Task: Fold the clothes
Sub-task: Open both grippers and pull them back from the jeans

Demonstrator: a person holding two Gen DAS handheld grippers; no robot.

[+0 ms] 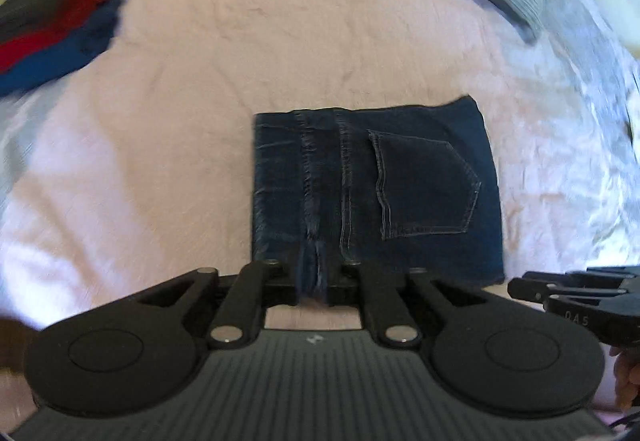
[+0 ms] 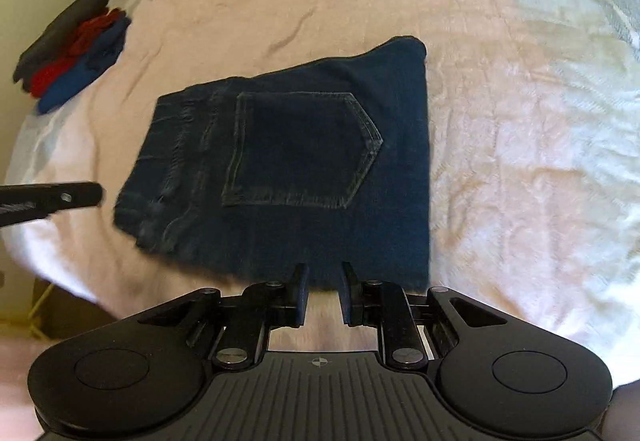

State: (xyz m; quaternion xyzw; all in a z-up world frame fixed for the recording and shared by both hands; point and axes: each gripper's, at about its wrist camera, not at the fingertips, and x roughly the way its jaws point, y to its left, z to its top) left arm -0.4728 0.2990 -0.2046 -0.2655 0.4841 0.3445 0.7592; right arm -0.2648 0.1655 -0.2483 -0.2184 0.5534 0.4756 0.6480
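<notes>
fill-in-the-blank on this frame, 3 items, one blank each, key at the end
1. The folded jeans lie flat on the bedspread with a back ___ facing up.
2. The right gripper has its jaws apart and holds ___.
3. In the stack of folded clothes at the far left, the red piece sits between a black one and a ___ one.

Missing words: pocket; nothing; blue

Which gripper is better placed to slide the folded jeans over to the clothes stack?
Probably left: the left gripper is at the jeans' side nearest the stack; the right gripper is farther.
</notes>
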